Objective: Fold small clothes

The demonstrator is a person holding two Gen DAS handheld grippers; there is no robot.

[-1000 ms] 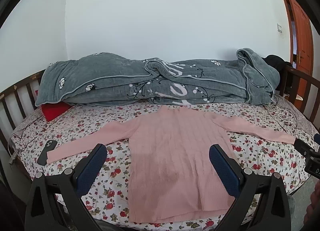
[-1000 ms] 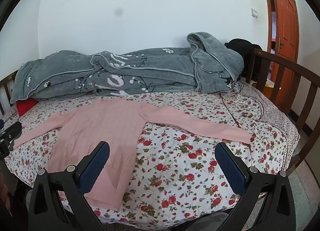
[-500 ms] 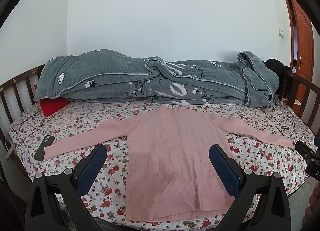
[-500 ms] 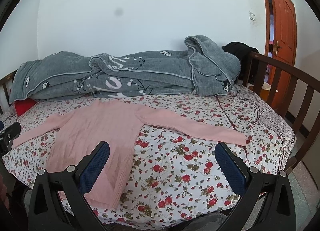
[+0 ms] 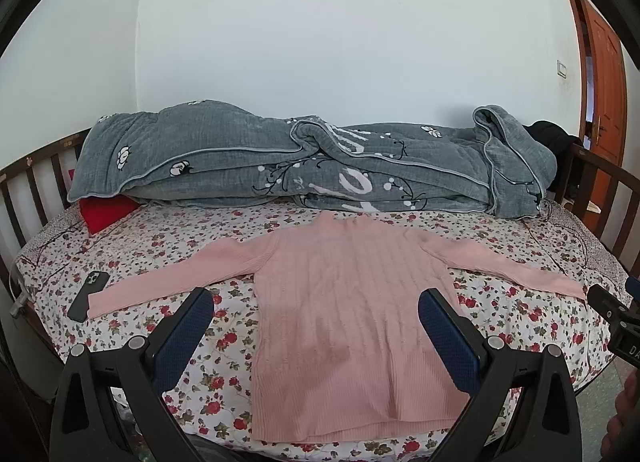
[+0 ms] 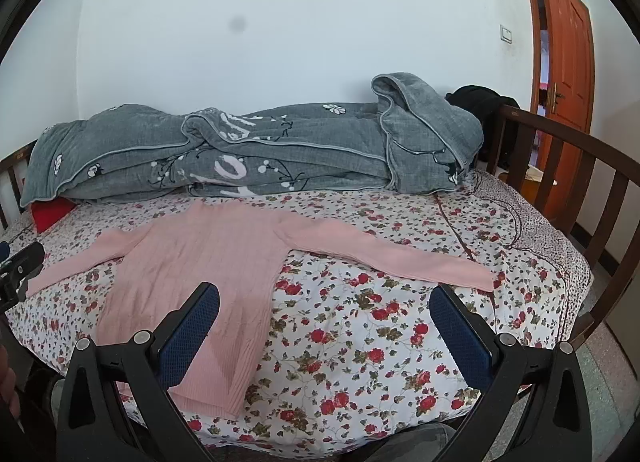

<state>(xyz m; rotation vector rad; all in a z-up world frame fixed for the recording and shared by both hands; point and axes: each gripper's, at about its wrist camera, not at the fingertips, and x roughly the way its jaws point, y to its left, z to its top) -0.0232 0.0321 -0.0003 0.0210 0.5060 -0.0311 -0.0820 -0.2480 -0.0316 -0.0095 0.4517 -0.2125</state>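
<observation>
Your pink sweater lies flat mid-frame, sleeves out (nothing folded yet). Your left gripper and right gripper gape empty.

Both claws higher, farther back.

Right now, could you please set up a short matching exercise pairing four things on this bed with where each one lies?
Things:
1. pink ribbed knit sweater
2. grey flower-print quilt
3. dark smartphone
4. red cushion

Places:
A. bunched along the wall side of the bed
B. beside the cuff of the sweater's sleeve on the left of the left wrist view
C. spread flat, sleeves out, mid-bed
D. tucked partly under the quilt's end

Pairs: 1-C, 2-A, 3-B, 4-D
</observation>
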